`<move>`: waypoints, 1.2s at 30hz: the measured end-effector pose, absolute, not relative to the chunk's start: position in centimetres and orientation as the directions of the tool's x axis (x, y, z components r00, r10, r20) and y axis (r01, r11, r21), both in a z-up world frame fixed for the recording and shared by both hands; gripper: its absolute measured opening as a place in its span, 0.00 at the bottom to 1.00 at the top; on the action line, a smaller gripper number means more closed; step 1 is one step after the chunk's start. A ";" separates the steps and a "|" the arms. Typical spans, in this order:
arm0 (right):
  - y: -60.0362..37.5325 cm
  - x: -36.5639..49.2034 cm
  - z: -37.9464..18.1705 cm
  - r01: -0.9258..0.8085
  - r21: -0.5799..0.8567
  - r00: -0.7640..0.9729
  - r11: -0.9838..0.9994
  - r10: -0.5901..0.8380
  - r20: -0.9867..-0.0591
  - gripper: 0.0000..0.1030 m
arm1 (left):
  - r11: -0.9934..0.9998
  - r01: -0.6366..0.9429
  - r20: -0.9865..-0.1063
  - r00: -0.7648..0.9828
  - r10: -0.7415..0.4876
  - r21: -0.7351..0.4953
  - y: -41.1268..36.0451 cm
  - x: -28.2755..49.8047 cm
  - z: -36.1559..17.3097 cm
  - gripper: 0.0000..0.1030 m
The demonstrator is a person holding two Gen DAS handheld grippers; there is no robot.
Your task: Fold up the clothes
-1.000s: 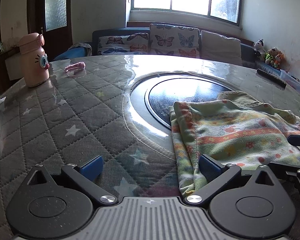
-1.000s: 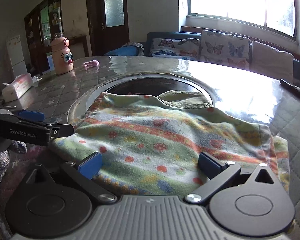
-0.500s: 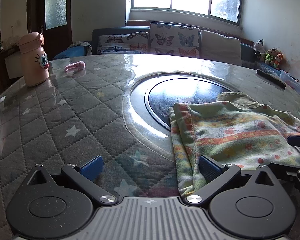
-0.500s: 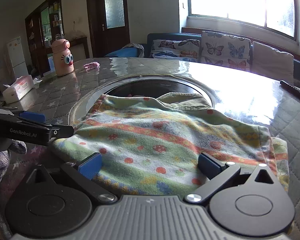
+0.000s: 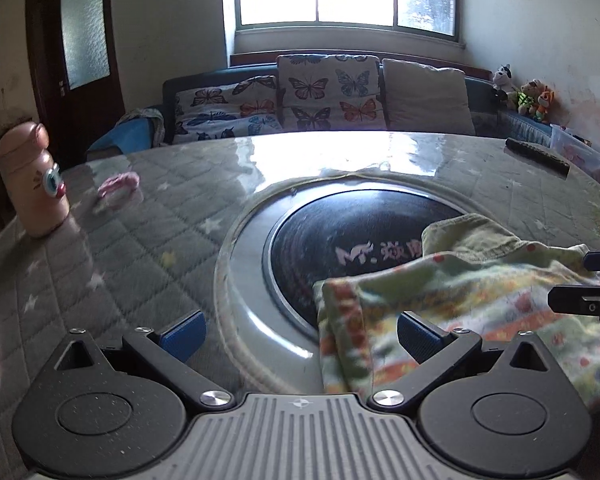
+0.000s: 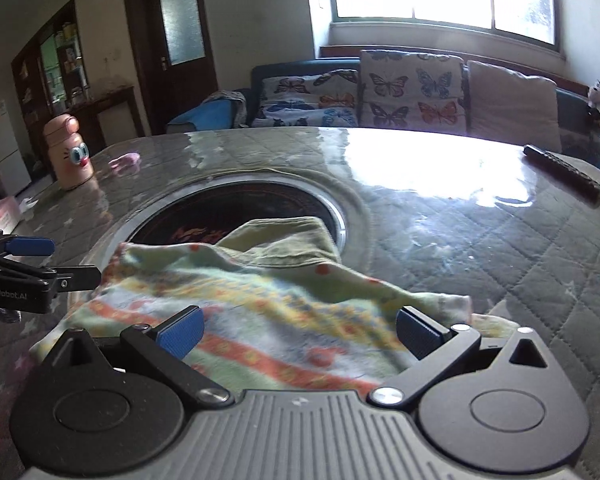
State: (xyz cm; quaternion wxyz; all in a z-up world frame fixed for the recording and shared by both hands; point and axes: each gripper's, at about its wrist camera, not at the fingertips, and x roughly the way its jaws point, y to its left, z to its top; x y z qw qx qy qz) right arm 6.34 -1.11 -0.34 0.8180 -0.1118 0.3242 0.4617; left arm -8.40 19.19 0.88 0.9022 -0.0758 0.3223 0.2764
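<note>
Behind the round quilted grey table (image 5: 100,264) stands one sofa with three cushions. On the table lie one striped, dotted green garment (image 6: 260,312), one pink cartoon-eyed bottle (image 5: 32,184), one small pink cloth (image 5: 118,184) and one black remote (image 6: 562,178). Both the left gripper (image 5: 300,330) and right gripper (image 6: 298,328) are spread wide, holding nothing; the garment's edge lies between each pair of blue pads.

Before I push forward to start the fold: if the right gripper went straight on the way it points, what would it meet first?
Probably the patterned garment: it already lies between the open fingers of the right gripper, bunched just ahead. How high the gripper sits above it is unclear.
</note>
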 end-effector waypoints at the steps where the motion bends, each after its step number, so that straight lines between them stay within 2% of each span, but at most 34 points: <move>1: -1.2 6.8 -0.4 -0.823 0.119 0.366 0.555 0.679 -0.636 1.00 | 0.842 -0.538 -0.622 0.642 0.448 0.051 19.2 -7.8 1.0 1.00; 7: -1.6 8.9 -1.3 -0.790 0.159 0.360 0.592 0.658 -0.662 1.00 | 0.862 -0.496 -0.635 0.634 0.441 0.104 19.3 -4.3 0.5 1.00; 15: -1.3 8.5 -0.5 -0.799 0.136 0.374 0.586 0.661 -0.651 1.00 | 0.876 -0.465 -0.663 0.617 0.424 0.127 19.8 -1.7 -0.4 1.00; 19: -0.3 8.0 -0.1 -0.813 0.111 0.380 0.572 0.664 -0.644 1.00 | 0.881 -0.456 -0.662 0.623 0.416 0.125 19.8 -1.5 -0.4 1.00; 31: 2.4 7.5 -1.3 -0.818 0.005 0.409 0.575 0.587 -0.699 1.00 | 0.886 -0.439 -0.678 0.607 0.414 0.148 20.0 -0.4 -1.3 1.00; 36: 2.4 6.2 -0.4 -0.828 -0.028 0.428 0.561 0.599 -0.677 1.00 | 0.885 -0.441 -0.680 0.603 0.416 0.149 20.0 -0.5 -1.4 1.00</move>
